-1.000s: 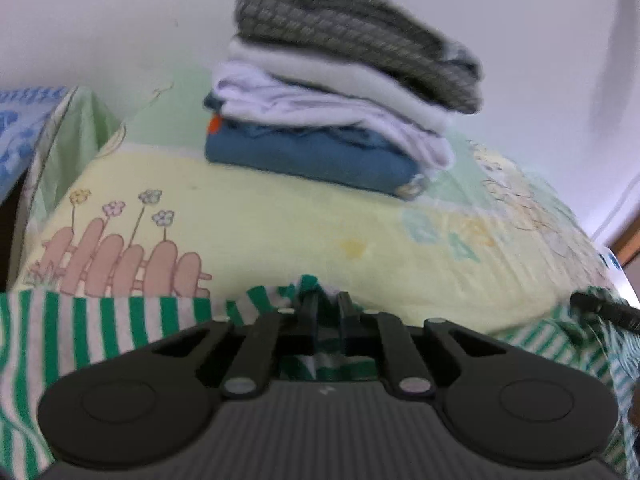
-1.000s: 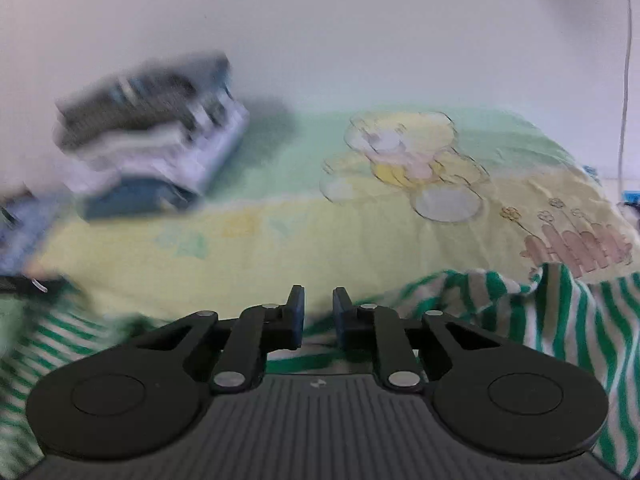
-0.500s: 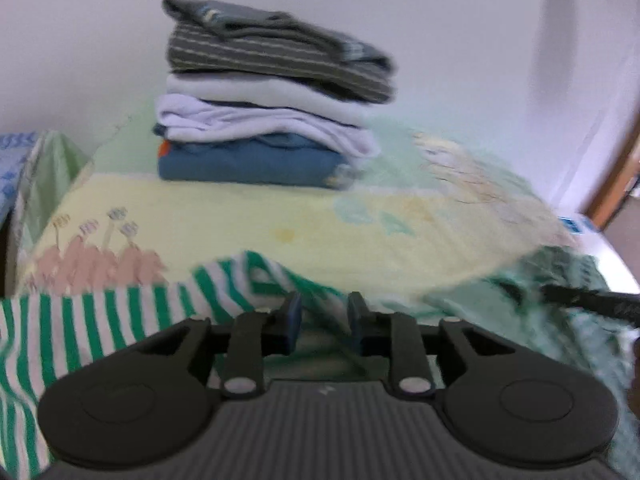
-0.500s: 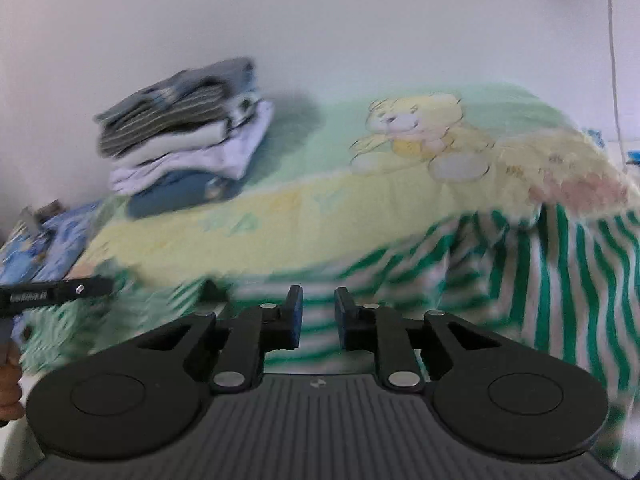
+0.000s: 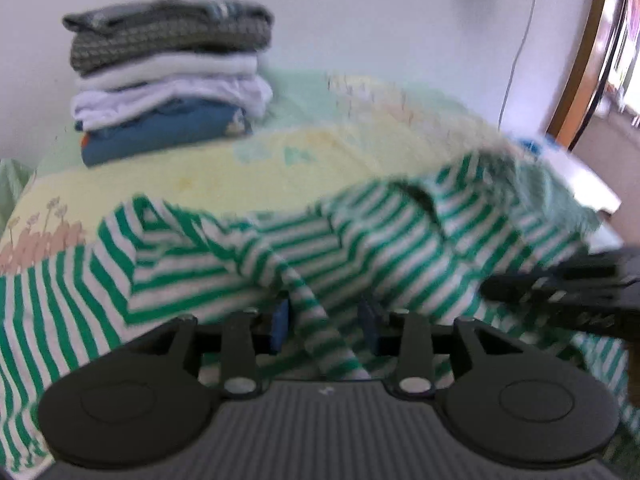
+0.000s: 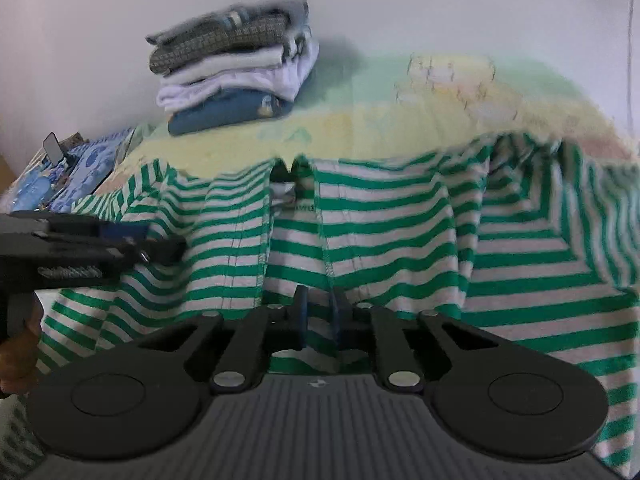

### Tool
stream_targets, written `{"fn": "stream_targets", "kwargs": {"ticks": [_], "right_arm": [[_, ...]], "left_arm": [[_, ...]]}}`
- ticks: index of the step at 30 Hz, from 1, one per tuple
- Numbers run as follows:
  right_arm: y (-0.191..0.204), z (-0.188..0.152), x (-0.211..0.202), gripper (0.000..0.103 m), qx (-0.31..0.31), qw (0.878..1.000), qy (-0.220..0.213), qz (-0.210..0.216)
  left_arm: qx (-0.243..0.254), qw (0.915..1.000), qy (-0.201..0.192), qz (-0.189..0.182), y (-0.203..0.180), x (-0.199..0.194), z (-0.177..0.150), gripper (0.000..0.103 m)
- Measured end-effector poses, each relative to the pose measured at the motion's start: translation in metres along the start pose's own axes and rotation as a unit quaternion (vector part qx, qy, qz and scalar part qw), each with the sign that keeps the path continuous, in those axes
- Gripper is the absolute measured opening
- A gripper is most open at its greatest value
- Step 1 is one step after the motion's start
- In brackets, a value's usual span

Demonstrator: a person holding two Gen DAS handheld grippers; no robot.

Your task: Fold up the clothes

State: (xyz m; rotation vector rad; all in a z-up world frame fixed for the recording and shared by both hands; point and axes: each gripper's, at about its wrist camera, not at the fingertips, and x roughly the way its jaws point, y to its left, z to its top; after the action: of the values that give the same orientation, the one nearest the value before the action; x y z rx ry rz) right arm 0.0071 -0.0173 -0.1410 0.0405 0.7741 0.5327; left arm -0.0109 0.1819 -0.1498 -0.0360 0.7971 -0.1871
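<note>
A green-and-white striped shirt [image 5: 224, 256] lies spread and rumpled over the near part of the bed; it also fills the right wrist view [image 6: 384, 240]. My left gripper [image 5: 324, 328] has its jaws apart, with a fold of the shirt hanging loosely between them. My right gripper [image 6: 319, 318] is shut on the shirt's near edge. Each gripper shows in the other's view: the right one [image 5: 560, 292] at the far right, the left one [image 6: 88, 248] at the far left.
A stack of folded clothes [image 5: 172, 76] stands at the back of the bed against the white wall, also in the right wrist view [image 6: 236, 68]. The bed has a yellow-green cartoon sheet [image 5: 320, 160]. A blue patterned pillow [image 6: 60, 172] lies at the left.
Both grippers have moved forward and the shirt has been drawn out over the bed. The left jaws have opened from shut on the cloth. The right stays shut on it.
</note>
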Motion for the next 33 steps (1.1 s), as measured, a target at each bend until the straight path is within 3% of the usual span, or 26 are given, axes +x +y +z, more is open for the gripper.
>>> {"fn": "stream_targets", "kwargs": {"ticks": [2, 4, 6, 9, 12, 13, 16, 18, 24, 27, 29, 33], "right_arm": [[0.003, 0.0, -0.015, 0.012, -0.004, 1.0, -0.028, 0.002], [0.005, -0.002, -0.031, 0.013, -0.009, 0.999, -0.053, 0.0], [0.004, -0.009, -0.035, 0.015, -0.007, 0.999, -0.031, -0.005], [0.004, -0.03, -0.038, 0.011, -0.008, 1.0, 0.001, 0.004], [0.007, -0.045, -0.043, 0.004, -0.031, 0.999, 0.014, 0.008], [0.005, -0.047, -0.049, 0.004, -0.024, 1.0, 0.01, 0.012], [-0.005, -0.047, -0.069, 0.007, 0.009, 0.999, -0.005, 0.039], [-0.008, -0.05, -0.078, 0.011, -0.004, 0.999, 0.006, 0.043], [-0.003, -0.081, -0.085, 0.012, -0.049, 0.995, 0.05, 0.072], [-0.002, -0.082, -0.096, 0.011, -0.058, 0.994, 0.03, 0.084], [-0.006, -0.08, -0.101, 0.012, -0.053, 0.994, 0.026, 0.095], [-0.009, -0.076, -0.112, 0.014, -0.049, 0.992, 0.009, 0.119]], "left_arm": [[0.005, 0.9999, -0.011, -0.005, -0.007, -0.013, 0.002, 0.038], [0.01, 0.9995, -0.024, -0.018, -0.016, -0.03, 0.0, 0.05], [0.022, 0.9994, -0.019, -0.021, -0.028, -0.042, -0.009, 0.05], [0.046, 0.9988, -0.001, -0.017, -0.051, -0.047, -0.03, 0.047], [0.072, 0.997, 0.021, 0.017, -0.073, -0.046, -0.05, 0.031], [0.071, 0.9968, 0.024, 0.028, -0.078, -0.049, -0.052, 0.03], [0.028, 0.9994, 0.009, 0.015, -0.084, -0.073, -0.05, 0.032], [0.02, 0.9997, 0.001, 0.016, -0.094, -0.086, -0.053, 0.041], [0.016, 0.9997, 0.019, 0.007, -0.131, -0.093, -0.072, 0.037], [0.012, 0.9997, 0.021, -0.004, -0.147, -0.098, -0.078, 0.03], [0.01, 0.9998, 0.014, -0.007, -0.155, -0.103, -0.081, 0.039], [0.001, 0.9995, 0.031, -0.005, -0.16, -0.103, -0.091, 0.038]]}}
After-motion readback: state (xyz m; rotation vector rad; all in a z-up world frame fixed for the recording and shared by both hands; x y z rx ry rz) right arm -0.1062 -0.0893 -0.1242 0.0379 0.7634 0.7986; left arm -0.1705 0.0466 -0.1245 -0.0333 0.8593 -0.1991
